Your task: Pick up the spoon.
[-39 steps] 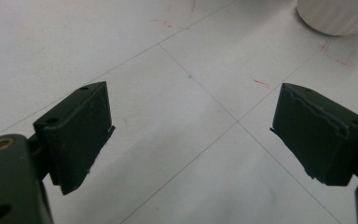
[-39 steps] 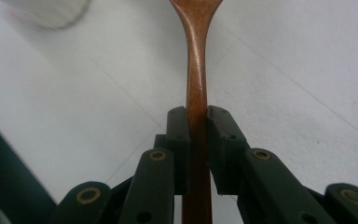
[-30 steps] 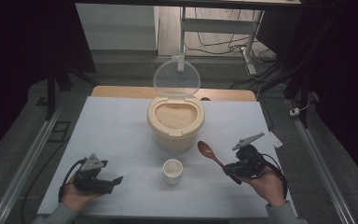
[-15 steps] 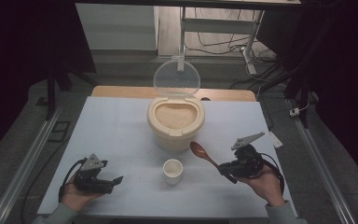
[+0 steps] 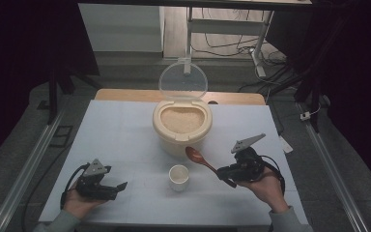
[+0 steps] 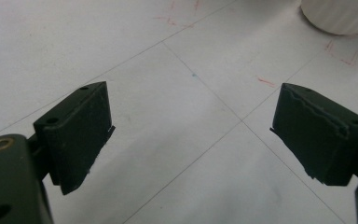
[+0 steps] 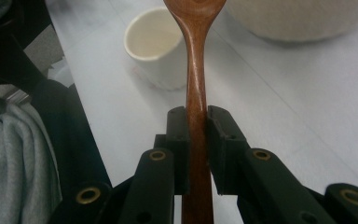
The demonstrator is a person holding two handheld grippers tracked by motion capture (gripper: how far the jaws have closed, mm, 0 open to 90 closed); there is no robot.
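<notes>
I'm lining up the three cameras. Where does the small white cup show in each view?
High view: cup at lower centre, left of the spoon.
Left gripper view: its base at the top right corner.
Right gripper view: upper left, beside the spoon.
Shared landmark: the white table.

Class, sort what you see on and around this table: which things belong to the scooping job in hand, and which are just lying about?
In the job:
wooden spoon
right gripper
rice bin
small cup

Lying about:
left gripper, open, holding nothing
cables on the floor
metal stand behind the table
</notes>
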